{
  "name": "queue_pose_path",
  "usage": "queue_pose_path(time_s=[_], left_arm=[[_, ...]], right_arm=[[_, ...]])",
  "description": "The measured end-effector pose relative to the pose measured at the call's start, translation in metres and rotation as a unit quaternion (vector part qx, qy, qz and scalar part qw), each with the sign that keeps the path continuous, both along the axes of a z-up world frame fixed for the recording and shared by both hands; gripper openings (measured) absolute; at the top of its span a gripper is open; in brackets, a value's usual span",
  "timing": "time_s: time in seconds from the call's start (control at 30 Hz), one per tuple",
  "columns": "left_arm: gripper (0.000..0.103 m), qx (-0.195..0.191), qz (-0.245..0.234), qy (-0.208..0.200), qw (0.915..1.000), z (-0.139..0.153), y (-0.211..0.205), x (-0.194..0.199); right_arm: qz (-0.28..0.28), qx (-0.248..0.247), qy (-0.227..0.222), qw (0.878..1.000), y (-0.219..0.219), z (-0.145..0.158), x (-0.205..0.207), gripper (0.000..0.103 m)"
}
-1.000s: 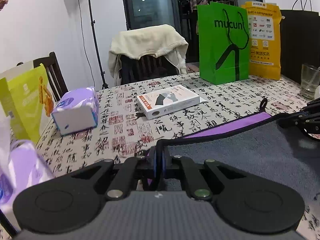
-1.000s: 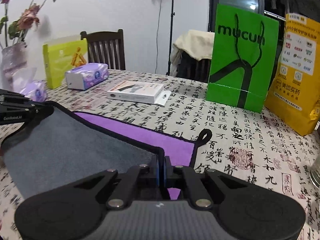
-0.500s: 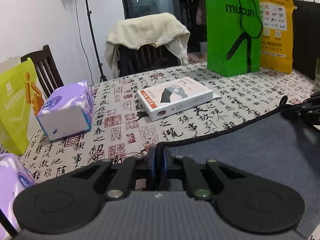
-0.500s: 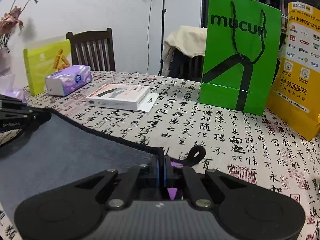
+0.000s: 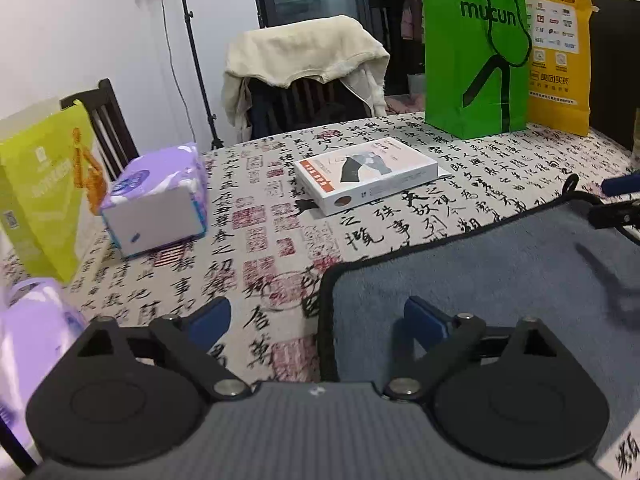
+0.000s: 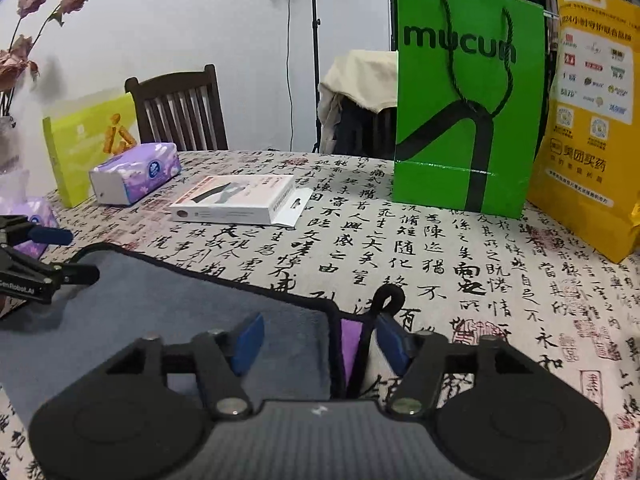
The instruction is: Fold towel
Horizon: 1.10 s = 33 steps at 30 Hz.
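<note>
Your left hand-held gripper [image 5: 318, 316] spread wide, gripping nothing, straddling the grey towel's [image 5: 500, 276] left corner on the surface [image 5: 260, 200], your right hand-held gripper [image 6: 320, 336] likewise spread over its looped corner, white box [image 5: 366, 174] and green bag [image 6: 468, 96] beyond.

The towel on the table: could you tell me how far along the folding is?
One fold looks done: the towel lies grey side up, purple showing only at its corner. The left gripper and right gripper are open, holding nothing. Any further folds remain.
</note>
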<state>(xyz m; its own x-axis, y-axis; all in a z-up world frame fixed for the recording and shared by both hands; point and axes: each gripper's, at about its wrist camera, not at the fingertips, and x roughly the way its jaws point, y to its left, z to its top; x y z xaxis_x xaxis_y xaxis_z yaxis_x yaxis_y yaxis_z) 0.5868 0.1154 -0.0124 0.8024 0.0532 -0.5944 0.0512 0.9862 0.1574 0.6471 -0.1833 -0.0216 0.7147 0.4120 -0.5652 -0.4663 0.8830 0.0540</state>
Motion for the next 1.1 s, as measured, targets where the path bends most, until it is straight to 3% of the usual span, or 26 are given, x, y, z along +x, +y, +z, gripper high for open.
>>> queue_pose_path(time_s=[0.2, 0.43, 1.1], left_arm=[[0.096, -0.006, 0.015, -0.005, 0.9999, 0.013, 0.005, -0.033], [0.097, -0.036, 0.025, -0.023, 0.9988, 0.031, -0.005, -0.087], [0.100, -0.040, 0.012, -0.068, 0.9968, 0.063, -0.043, -0.217]], right_arm=[[0.000, 0.010, -0.009, 1.000, -0.007, 0.015, -0.030, 0.084], [-0.002, 0.018, -0.018, 1.000, -0.012, 0.028, -0.072, 0.084], [-0.001, 0.037, -0.037, 0.999, -0.023, 0.044, -0.198, 0.086]])
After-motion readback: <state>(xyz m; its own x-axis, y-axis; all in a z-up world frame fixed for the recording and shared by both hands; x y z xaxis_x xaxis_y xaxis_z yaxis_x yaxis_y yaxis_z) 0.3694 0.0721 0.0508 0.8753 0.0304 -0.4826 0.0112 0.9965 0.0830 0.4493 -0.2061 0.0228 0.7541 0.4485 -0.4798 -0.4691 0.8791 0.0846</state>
